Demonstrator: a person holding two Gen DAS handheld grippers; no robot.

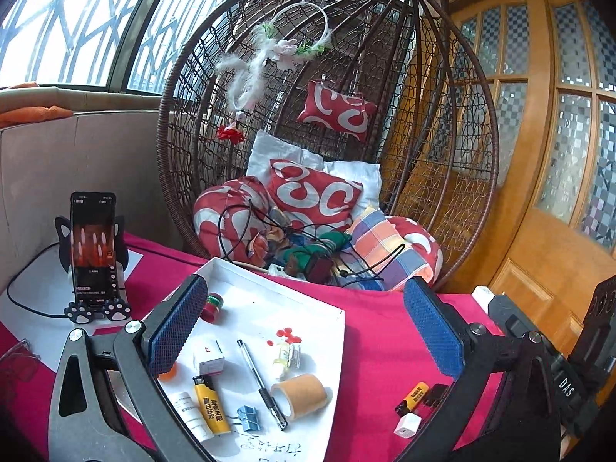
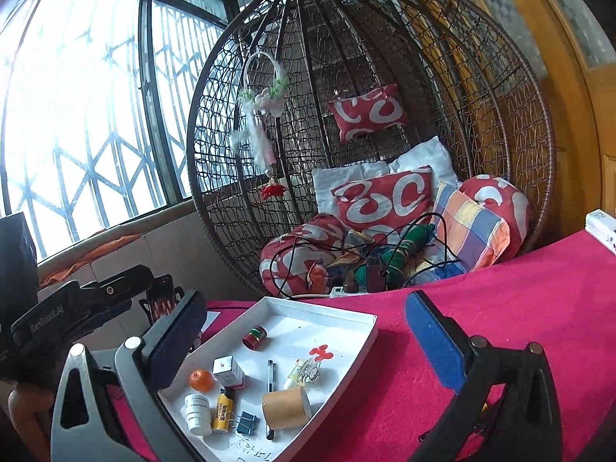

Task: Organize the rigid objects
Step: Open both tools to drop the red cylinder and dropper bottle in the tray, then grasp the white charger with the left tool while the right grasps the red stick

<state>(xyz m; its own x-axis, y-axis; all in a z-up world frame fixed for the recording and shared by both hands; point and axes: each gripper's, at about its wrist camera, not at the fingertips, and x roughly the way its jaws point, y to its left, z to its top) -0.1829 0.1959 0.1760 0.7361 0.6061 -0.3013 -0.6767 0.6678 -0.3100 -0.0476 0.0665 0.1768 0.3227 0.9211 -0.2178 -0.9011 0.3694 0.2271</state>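
Observation:
A white tray (image 1: 327, 308) lies on the magenta cloth and holds a yellow lighter (image 1: 211, 408), a pen (image 1: 261, 383), a tape roll (image 1: 300, 394), blue binder clips (image 1: 248, 417), a red cap (image 1: 211, 306), a small box (image 1: 210, 362) and a white bottle (image 1: 190, 410). Outside it, right of the tray, lie a second yellow lighter (image 1: 414, 396), a white plug (image 1: 407, 425) and a dark item (image 1: 435, 394). My left gripper (image 1: 308, 331) is open above the tray. My right gripper (image 2: 308, 342) is open above the same tray (image 2: 362, 350).
A phone (image 1: 94, 246) stands on a paw-shaped holder at the left. A wicker hanging chair (image 1: 327, 134) with cushions and cables stands behind the table. A wooden door (image 1: 546, 154) is at the right. The other gripper's body (image 1: 558, 365) is at the far right.

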